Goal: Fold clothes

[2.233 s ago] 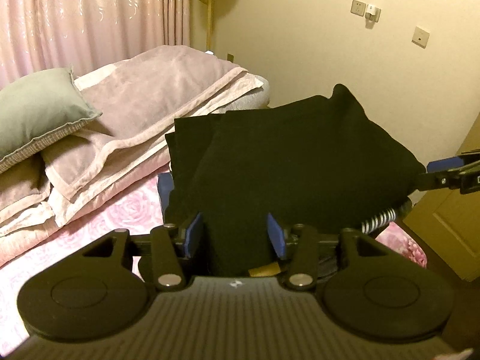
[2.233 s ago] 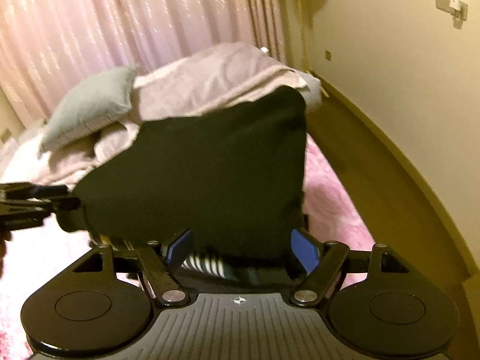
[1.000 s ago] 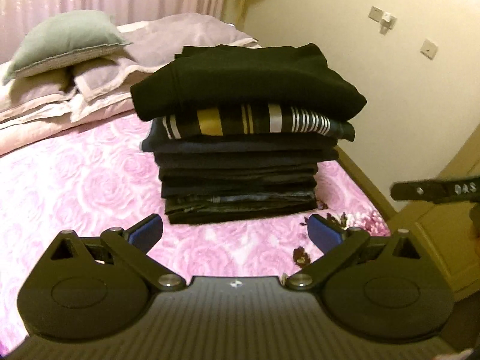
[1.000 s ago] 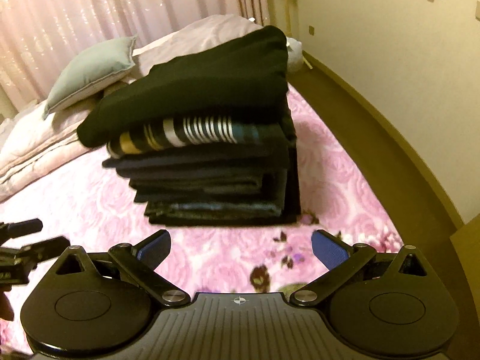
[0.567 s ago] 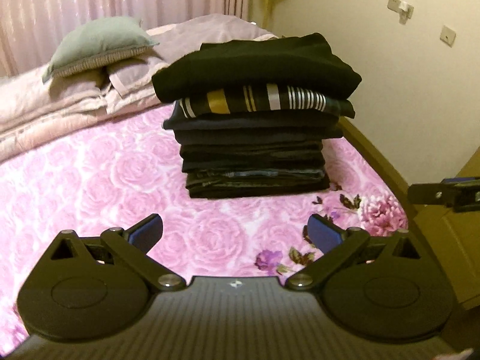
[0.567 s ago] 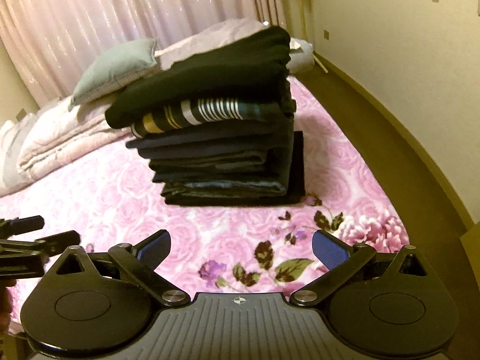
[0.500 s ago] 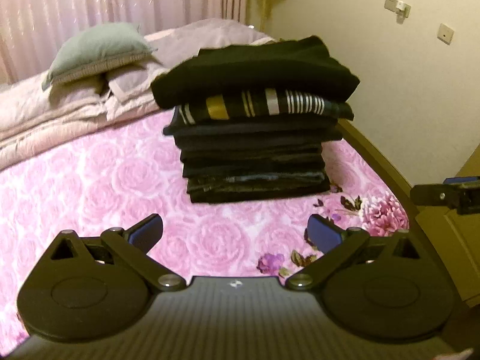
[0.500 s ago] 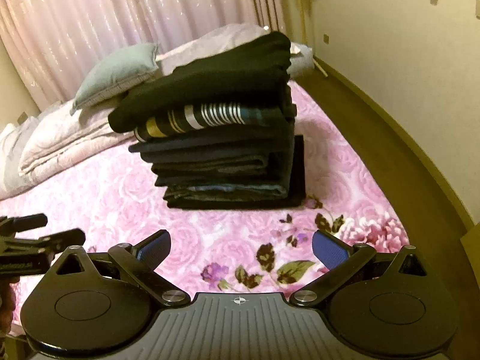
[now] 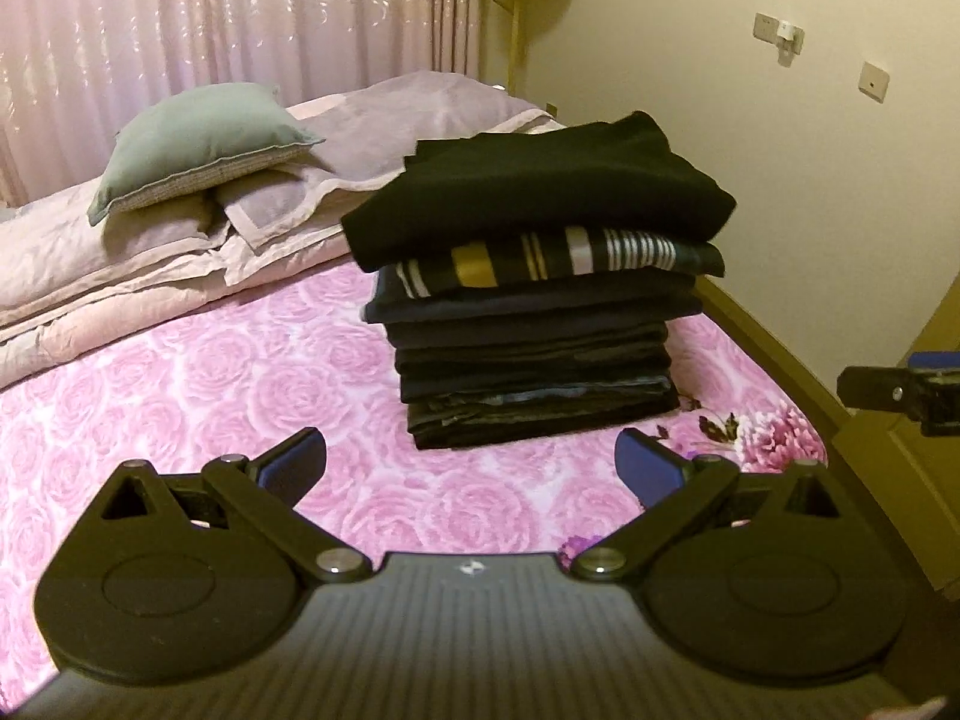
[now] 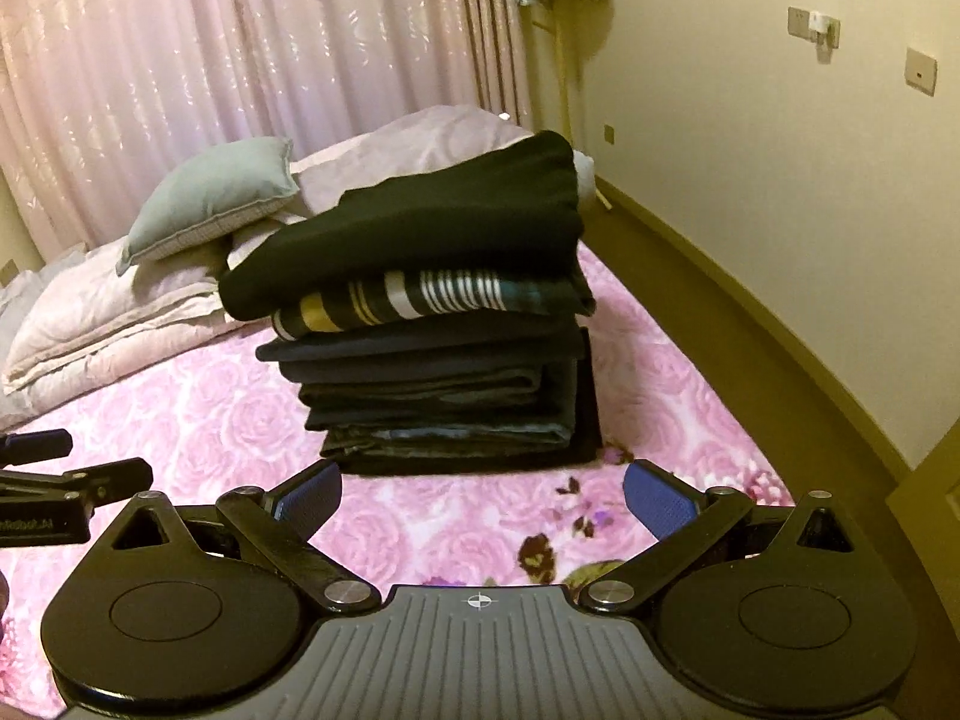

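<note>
A tall stack of folded dark clothes [image 9: 534, 348] [image 10: 444, 384] stands on the pink rose-patterned bed [image 9: 228, 384] [image 10: 198, 420]. A folded black garment [image 9: 540, 192] [image 10: 420, 228] lies on top, over a striped one [image 9: 558, 255] [image 10: 420, 294]. My left gripper [image 9: 471, 465] is open and empty, hovering in front of the stack with bed showing between its blue pads. My right gripper [image 10: 483, 495] is likewise open and empty, a short way back from the stack. The other gripper's tip shows at each view's edge [image 9: 900, 390] [image 10: 66, 480].
A grey-green cushion [image 9: 192, 138] [image 10: 222, 192] rests on mauve pillows and a folded quilt [image 9: 150, 252] at the head of the bed. Pink curtains [image 10: 240, 60] hang behind. A cream wall [image 9: 810, 180] and brown floor strip [image 10: 750, 312] run along the bed's right side.
Both grippers let go of the black garment on top of the stack, opened, and pulled back from the stack. The stack stays still.
</note>
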Action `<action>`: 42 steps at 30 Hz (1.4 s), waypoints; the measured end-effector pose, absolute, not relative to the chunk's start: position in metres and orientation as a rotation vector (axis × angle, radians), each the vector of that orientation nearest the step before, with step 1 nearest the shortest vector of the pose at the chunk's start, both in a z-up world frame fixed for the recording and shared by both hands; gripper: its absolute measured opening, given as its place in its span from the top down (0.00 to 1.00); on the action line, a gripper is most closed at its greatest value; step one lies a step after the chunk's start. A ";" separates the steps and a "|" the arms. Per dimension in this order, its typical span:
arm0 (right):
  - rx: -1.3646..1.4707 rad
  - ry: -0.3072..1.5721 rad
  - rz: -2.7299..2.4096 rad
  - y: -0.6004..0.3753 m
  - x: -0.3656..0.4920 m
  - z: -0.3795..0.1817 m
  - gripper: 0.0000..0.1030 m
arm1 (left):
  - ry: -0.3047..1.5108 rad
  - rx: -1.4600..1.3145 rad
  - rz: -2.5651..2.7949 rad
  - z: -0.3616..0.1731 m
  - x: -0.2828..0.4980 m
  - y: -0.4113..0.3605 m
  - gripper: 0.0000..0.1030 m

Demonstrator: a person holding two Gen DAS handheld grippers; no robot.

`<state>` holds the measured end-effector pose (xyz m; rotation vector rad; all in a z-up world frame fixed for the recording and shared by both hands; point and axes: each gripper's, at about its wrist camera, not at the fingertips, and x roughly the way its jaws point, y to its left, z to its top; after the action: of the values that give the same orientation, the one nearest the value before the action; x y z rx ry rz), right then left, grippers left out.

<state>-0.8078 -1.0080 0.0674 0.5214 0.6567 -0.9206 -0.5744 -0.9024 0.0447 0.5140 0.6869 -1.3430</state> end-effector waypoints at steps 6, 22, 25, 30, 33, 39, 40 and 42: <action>0.511 0.695 -0.903 -1.001 -0.791 0.063 0.00 | 0.752 0.508 -1.327 0.036 -0.563 -0.899 0.02; 0.507 0.725 -0.871 -1.003 -0.769 0.053 0.00 | 0.765 0.544 -1.299 0.028 -0.561 -0.899 0.02; 0.515 0.722 -0.880 -1.005 -0.771 0.052 0.00 | 0.765 0.548 -1.302 0.027 -0.562 -0.902 0.02; 0.519 0.728 -0.887 -1.008 -0.773 0.051 0.00 | 0.766 0.557 -1.312 0.025 -0.566 -0.906 0.02; 0.518 0.733 -0.893 -1.009 -0.774 0.050 0.00 | 0.763 0.562 -1.320 0.025 -0.569 -0.908 0.02; 0.516 0.743 -0.899 -1.011 -0.776 0.049 0.00 | 0.762 0.564 -1.323 0.023 -0.572 -0.911 0.02; 0.516 0.743 -0.900 -1.011 -0.776 0.049 0.00 | 0.762 0.565 -1.323 0.023 -0.572 -0.912 0.02; 0.518 0.743 -0.900 -1.012 -0.777 0.049 0.00 | 0.762 0.567 -1.323 0.023 -0.573 -0.912 0.02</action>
<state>-0.7768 -1.0115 0.0490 0.5177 0.7429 -0.9002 -0.5732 -0.9124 0.0225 0.5668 0.7619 -1.3232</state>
